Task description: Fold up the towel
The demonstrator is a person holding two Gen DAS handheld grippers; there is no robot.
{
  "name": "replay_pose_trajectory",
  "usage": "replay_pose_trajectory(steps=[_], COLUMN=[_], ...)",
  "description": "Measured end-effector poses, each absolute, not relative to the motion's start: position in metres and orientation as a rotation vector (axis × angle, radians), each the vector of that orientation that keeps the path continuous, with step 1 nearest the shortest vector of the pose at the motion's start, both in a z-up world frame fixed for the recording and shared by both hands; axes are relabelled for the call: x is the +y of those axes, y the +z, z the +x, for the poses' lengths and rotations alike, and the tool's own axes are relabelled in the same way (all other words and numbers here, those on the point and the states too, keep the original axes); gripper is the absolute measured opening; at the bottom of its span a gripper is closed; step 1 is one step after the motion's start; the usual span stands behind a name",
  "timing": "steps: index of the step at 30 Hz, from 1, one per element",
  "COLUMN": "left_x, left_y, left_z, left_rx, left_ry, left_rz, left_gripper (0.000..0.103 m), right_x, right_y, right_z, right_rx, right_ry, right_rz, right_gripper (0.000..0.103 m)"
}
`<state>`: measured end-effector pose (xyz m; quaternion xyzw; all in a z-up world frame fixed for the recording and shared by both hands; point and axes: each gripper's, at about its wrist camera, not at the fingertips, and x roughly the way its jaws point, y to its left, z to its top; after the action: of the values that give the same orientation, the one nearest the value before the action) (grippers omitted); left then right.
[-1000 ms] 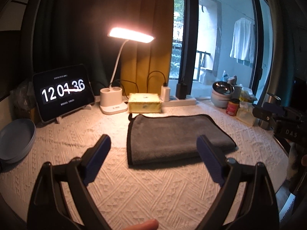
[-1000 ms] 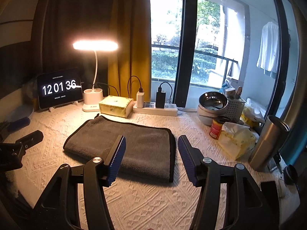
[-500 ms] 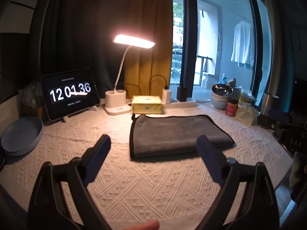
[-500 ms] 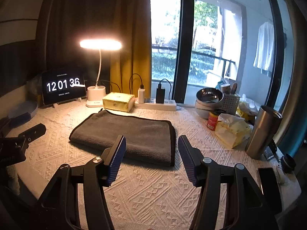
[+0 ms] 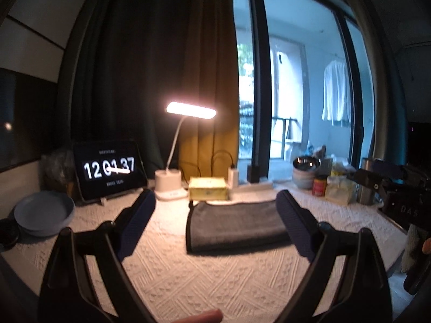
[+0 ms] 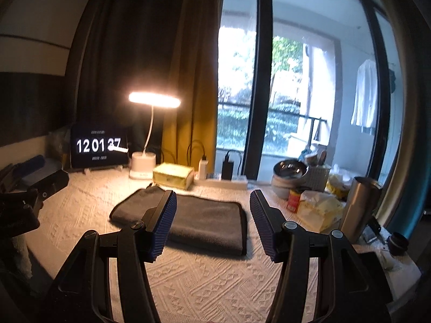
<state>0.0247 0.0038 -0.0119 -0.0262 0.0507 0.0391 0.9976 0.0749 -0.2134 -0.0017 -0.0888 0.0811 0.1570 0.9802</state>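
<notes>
Through your left wrist camera, a white textured cloth (image 5: 215, 274) is covering the table, and a lit lamp (image 5: 191, 110) is glowing against a dark curtain (image 5: 150, 67). A clock tablet (image 5: 107, 171) is standing at the back left with a grey plate (image 5: 44, 214) beside it, and a yellow box (image 5: 208, 188) is sitting just behind the towel (image 5: 237, 223). A window (image 5: 296, 94) is filling the right side. Your left gripper (image 5: 216, 216) is hovering above the cloth with its fingers spread wide – gripping nothing, touching nothing. The towel is lying folded and flat in the middle of the table, a dark grey rectangle with a darker edge along its left side.

Through your right wrist camera, the same cloth (image 6: 215, 282) is running out to the window (image 6: 291, 102), where a bowl (image 6: 289, 171), a red can (image 6: 295, 200) and a steel cup (image 6: 358, 207) are crowding the right end. A power strip (image 6: 226, 181) is lying along the sill. Your right gripper (image 6: 212, 220) is hanging over the near part of the table, fingers released and wide apart – empty. The towel (image 6: 204, 220) is resting beyond the fingertips, folded, its bound edge facing right.
</notes>
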Motion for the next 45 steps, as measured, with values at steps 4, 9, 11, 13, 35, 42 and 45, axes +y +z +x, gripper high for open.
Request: replay_pose_trajectory(steps=[4,9,11,13,35,42,45], left_x=[0.003,0.003,0.004,0.004,0.004,0.003,0.003], left_y=[-0.007,-0.006,-0.006,-0.006,-0.008,-0.008,-0.009], left_z=[0.015,0.008,0.007,0.007,0.008,0.010,0.011], left_rx=[0.043,0.012,0.013,0.015,0.017,0.019,0.023], left_ry=[0.098,0.120,0.124,0.125,0.134,0.136,0.138], left_rz=[-0.043,-0.048,-0.056,-0.058,-0.060,-0.062,-0.066], left_gripper=[0.092,0.094,0.095,0.095,0.095,0.095,0.095], right_x=[-0.220,-0.228,-0.229,-0.231,-0.231,-0.233,-0.234], right_y=[0.004,0.004,0.003,0.001,0.000,-0.001,-0.002], right_z=[0.069,0.061,0.060,0.060,0.065,0.067,0.068], right_rx=[0.121,0.104,0.102,0.109,0.123,0.130,0.133], right_ry=[0.298,0.284,0.279,0.277,0.279,0.275,0.274], right_rz=[-0.165,-0.150,-0.149,-0.143,-0.138,-0.134,-0.134], right_gripper=[0.060,0.060,0.060,0.060,0.060,0.060,0.060])
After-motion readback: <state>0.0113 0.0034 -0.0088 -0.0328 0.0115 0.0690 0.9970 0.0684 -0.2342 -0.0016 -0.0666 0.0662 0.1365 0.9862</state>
